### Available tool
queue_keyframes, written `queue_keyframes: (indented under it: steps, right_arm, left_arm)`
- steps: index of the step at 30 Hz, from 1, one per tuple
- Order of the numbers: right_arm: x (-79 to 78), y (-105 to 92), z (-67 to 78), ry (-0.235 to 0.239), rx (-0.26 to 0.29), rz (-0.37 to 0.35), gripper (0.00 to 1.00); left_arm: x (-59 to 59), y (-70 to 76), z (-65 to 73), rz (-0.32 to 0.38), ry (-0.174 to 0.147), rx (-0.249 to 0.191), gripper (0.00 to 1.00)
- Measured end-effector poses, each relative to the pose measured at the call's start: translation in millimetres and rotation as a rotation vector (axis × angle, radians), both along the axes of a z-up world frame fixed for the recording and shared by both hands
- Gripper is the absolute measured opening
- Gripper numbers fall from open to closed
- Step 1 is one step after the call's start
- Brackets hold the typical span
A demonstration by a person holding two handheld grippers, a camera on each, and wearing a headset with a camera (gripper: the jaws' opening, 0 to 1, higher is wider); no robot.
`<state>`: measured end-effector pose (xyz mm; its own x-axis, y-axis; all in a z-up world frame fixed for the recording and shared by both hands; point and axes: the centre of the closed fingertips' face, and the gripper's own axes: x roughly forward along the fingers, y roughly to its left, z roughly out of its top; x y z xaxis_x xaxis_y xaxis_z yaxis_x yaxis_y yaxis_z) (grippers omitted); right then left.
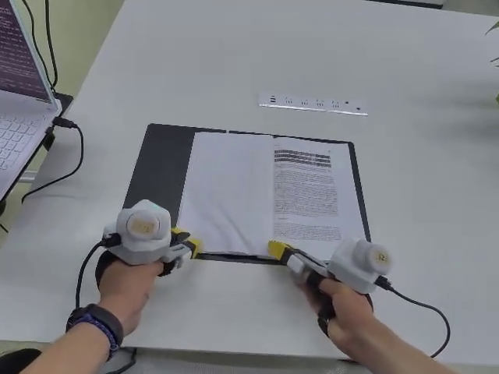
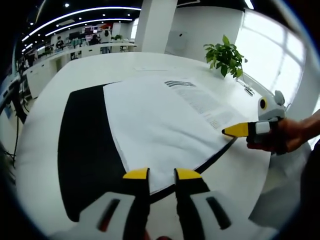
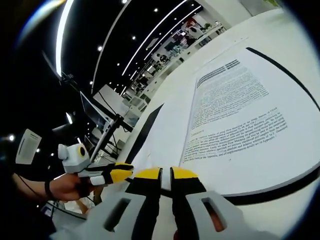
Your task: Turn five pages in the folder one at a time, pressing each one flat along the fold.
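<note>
While the folder [image 1: 160, 175] lay open and flat on the white bench [image 1: 234, 54], both tools sat at its near edge. The folder's black inner cover was exposed on the left. A blank page [image 1: 230, 195] lay beside that, and a printed page [image 1: 308, 195] lay on the right, with the fold running between the two pages.

The left hand-held gripper [image 1: 187, 248] rested at the near left corner of the blank page. In the left gripper view its yellow-tipped jaws stood a narrow gap apart, and the page's corner lay in line with that gap. Whether the corner was pinched or merely lay beneath the tips could not be told.

The right hand-held gripper [image 1: 277, 249] pointed its yellow tip at the near edge of the folder, just by the foot of the fold. In the left gripper view that tip touched the lower edge of the printed page. In the right gripper view its jaws were clenched almost together, with only a thin slit left and nothing between them, and the printed page spread out ahead.

A laptop [image 1: 19, 86] stood open at the far left of the bench, with a dark cable [image 1: 66, 167] trailing from it. A white power strip [image 1: 312, 104] lay beyond the folder, well apart from it. A potted plant [image 2: 225, 57] appeared at the far end in the left gripper view. A dark band [image 1: 97, 321] circled the person's left wrist.
</note>
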<state>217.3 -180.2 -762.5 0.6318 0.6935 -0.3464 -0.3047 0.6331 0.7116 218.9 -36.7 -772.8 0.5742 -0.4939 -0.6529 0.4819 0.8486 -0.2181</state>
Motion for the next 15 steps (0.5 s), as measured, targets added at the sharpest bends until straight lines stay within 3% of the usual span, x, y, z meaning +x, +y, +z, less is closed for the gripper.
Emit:
queue_keyframes:
  steps: [3,15]
  right_arm:
    - [0.0,-8.3,9.0,-0.046,-0.038,0.033,0.12]
    - [-1.5,-42.9,36.9,-0.121,-0.119,0.051,0.25]
  left_arm:
    - [-0.7,0.2,10.0,-0.004,-0.020,0.002,0.22]
    - [-7.2,0.4,44.5,0.009,-0.066,-0.033,0.33]
